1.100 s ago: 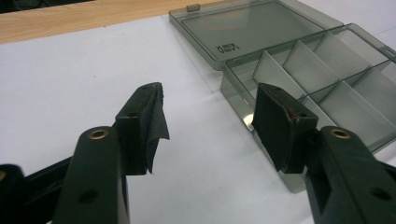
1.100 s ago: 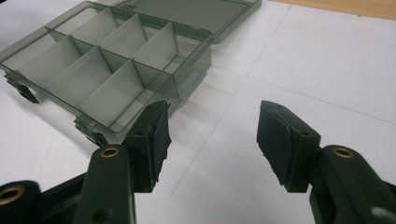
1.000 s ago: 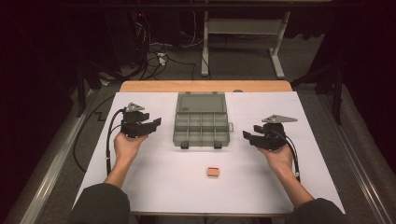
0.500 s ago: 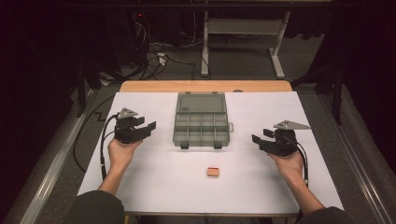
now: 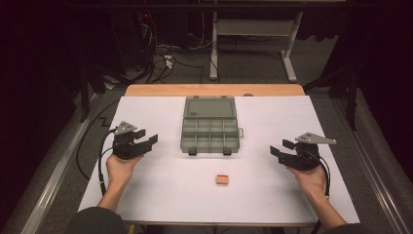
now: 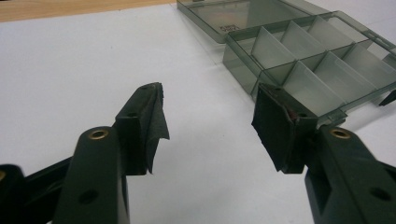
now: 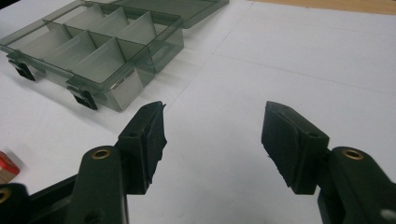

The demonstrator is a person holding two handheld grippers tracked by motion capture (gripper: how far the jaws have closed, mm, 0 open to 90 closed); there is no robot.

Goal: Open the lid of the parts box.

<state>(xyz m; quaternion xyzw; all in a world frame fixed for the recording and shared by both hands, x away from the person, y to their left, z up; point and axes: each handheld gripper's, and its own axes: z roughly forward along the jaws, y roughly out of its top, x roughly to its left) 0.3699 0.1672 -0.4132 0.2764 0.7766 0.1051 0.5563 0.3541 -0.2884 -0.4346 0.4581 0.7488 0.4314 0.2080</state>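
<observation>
Both forearms reach in from the near edge, wrists low over the white tabletop. The left gripper and right gripper point inward toward each other, well apart, jaws spread wide with nothing between them; the right's have just been opening. The open compartment box lies midway between them, the small orange block nearer the person.

Both forearms come in from the near edge, each hand low over the table, well apart. The left gripper has its jaws wide apart, nothing between; the right gripper, just been opening, likewise holds nothing
</observation>
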